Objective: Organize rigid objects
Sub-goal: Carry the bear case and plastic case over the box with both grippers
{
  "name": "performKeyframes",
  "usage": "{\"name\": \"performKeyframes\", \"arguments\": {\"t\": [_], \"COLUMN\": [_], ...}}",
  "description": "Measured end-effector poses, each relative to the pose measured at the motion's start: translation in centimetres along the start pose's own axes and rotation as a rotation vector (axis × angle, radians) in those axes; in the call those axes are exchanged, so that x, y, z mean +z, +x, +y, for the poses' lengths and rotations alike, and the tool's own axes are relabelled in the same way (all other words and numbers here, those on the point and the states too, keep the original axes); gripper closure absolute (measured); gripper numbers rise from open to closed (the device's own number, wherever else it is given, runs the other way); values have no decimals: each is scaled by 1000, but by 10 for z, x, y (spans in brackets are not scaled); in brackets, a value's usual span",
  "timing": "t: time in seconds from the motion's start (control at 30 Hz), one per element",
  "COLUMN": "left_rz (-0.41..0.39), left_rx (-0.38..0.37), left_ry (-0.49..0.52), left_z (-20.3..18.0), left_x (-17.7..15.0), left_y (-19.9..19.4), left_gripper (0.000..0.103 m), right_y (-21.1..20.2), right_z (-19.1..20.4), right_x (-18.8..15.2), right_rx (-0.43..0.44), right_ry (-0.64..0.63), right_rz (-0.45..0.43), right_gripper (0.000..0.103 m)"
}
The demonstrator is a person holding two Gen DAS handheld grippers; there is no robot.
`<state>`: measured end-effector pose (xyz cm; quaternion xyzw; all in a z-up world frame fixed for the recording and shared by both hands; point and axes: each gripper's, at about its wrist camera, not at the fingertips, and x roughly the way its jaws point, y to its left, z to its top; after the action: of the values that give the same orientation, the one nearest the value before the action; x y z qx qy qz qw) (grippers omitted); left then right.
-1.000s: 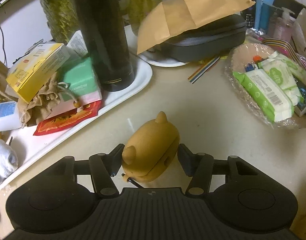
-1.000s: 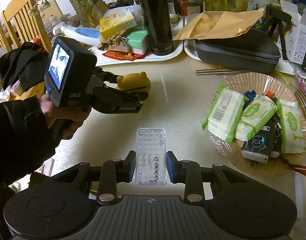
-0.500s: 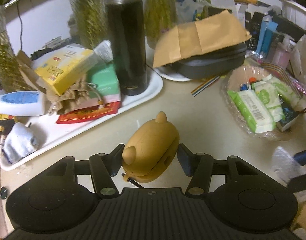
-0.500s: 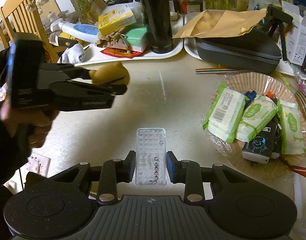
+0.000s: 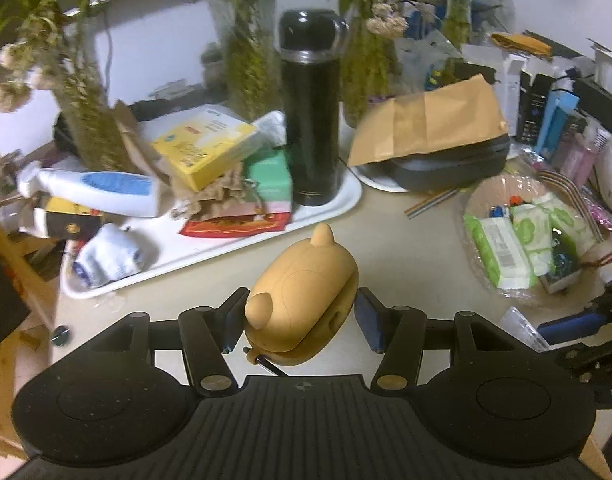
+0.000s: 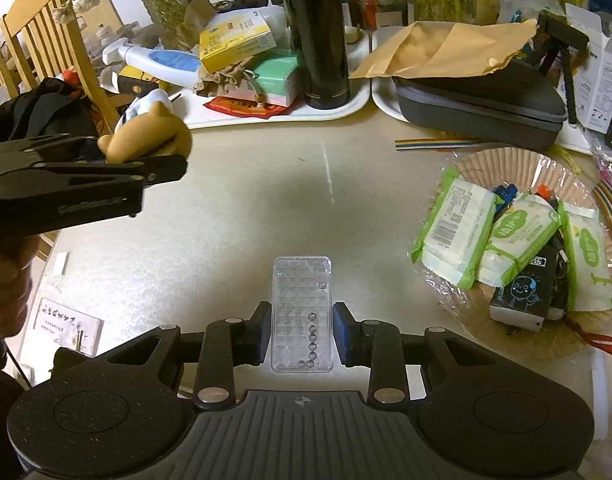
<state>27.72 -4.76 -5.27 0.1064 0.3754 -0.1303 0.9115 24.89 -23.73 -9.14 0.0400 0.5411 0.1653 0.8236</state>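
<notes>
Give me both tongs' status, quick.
Left tongs: closed on the bear-shaped case, lifted off the table.
Right tongs: closed on the clear plastic case.

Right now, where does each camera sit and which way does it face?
Left wrist: on the left gripper, looking across the table at the white tray; its fingers hold the bear-shaped case.
Right wrist: on the right gripper, holding the clear case; the left gripper and hand show.
Shared: black flask, basket of wipes.
</notes>
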Motion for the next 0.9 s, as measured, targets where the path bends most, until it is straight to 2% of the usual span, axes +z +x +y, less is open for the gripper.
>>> {"name": "performKeyframes", "arguments": {"t": [0.2, 0.47, 0.6, 0.9], "left_rz": [-1, 6, 5, 4], "left_rx": [36, 37, 32, 11], "left_ry": [-38, -95, -101, -112], "left_z": [1, 5, 4, 3], "left_x": [-4, -13, -20, -39], "left_y": [-23, -52, -67, -103], "left_gripper": [48, 47, 48, 47], "right_y": [-4, -16, -26, -34], "right_z": [0, 5, 9, 24], "right_x": [0, -4, -8, -23], "right_rx": [2, -16, 16, 67], "right_ry": [3, -13, -32, -67], "right_rz": [-23, -88, -121, -106], "right_gripper": [68, 68, 68, 68]}}
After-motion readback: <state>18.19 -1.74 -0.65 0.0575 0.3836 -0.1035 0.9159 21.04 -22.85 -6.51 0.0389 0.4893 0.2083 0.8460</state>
